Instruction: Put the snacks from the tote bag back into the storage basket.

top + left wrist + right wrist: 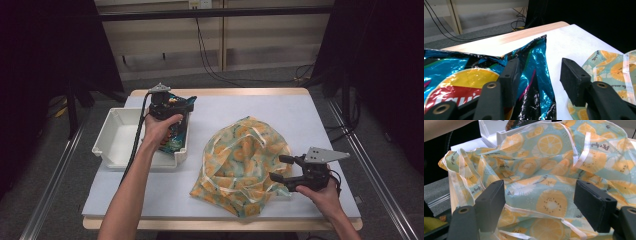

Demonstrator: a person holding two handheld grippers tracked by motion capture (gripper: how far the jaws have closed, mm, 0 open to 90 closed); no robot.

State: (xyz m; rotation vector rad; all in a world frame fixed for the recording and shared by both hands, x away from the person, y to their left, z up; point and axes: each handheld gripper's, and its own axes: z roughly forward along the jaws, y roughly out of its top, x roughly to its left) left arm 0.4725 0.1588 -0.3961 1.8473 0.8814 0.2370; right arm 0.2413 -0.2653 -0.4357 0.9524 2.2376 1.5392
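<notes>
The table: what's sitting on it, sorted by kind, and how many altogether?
Shiny blue foil snack bag: 1
White plastic rectangular tray: 1
Orange-slice printed fabric bag with white straps: 1
Black hand-held tongs: 2, left over the tray, right at the fabric bag's edge
Total: 5

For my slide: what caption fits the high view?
Left gripper over shiny blue snack bag in white plastic bin; right gripper open at orange-print cloth bag.
</notes>
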